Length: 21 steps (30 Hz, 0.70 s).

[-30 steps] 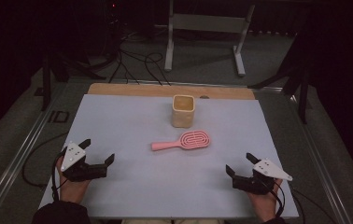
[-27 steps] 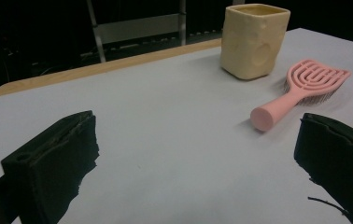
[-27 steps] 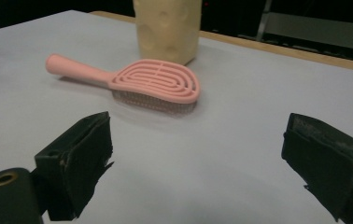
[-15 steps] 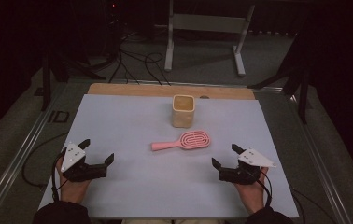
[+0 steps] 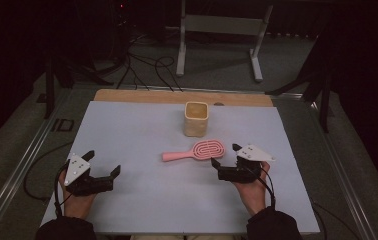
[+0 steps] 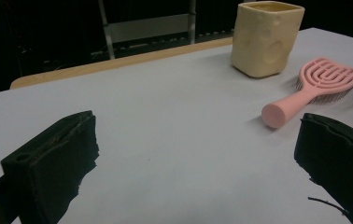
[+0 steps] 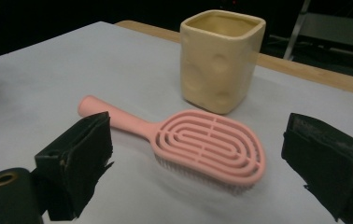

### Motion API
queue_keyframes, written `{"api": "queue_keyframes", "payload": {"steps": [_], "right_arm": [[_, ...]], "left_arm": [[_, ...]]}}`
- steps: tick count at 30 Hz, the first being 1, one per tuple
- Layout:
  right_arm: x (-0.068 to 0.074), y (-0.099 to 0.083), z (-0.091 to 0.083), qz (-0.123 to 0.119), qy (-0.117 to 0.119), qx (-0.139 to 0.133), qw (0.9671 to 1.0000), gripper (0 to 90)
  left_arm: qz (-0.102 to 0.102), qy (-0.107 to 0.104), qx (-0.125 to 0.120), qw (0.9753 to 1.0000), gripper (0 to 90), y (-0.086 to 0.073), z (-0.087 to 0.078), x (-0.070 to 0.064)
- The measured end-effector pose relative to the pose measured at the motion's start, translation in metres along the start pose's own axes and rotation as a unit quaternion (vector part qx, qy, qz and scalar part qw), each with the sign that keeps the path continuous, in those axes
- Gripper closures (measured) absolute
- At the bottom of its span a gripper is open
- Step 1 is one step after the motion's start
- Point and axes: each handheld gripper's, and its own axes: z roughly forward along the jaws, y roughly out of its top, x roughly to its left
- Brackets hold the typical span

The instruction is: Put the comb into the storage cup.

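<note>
High view: right gripper (image 5: 223,155) set just beside the head of the pink hairbrush (image 5: 195,151), jaws spread wide and holding nothing, apparently lined up to take the brush by its head. Brush lying flat near the middle of the white table (image 5: 142,210), handle pointing toward the person's left, bristles down. Left gripper (image 5: 102,163) resting well apart at the near left of the table, also gaping and empty, probably parked out of the way. Cream square cup (image 5: 196,119) upright just behind the brush, apart from it. Beyond the table, a dark floor with cables and a metal stand, none of it in the way.

Left gripper view: two black jaws far apart over bare table, nothing between them. Brush (image 6: 312,90) off to the right with handle end nearest, cup (image 6: 265,38) behind it.

Right gripper view: jaws flanking the brush head (image 7: 209,147) without touching, wide enough to close across it. Cup (image 7: 220,60) close behind the head; likely the one thing to mind, since a forward overshoot could nudge it
</note>
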Motion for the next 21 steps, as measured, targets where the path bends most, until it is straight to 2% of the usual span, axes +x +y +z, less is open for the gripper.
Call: {"api": "queue_keyframes", "payload": {"steps": [9, 14, 21], "right_arm": [[0.008, 0.015, 0.017, -0.003, 0.006, 0.009, 0.9999, 8.5], [0.011, 0.024, 0.027, 0.014, 0.007, 0.011, 0.9998, 8.5], [0.018, 0.037, 0.044, 0.008, 0.011, 0.013, 0.9998, 8.5]], "left_arm": [[-0.003, 0.006, -0.003, 1.0, 0.0, -0.001, -0.002, 0.001], [-0.002, 0.01, 0.0, 0.9999, 0.0, -0.002, -0.001, 0.0], [-0.004, 0.013, -0.003, 0.9999, 0.0, -0.003, -0.001, 0.001]]}}
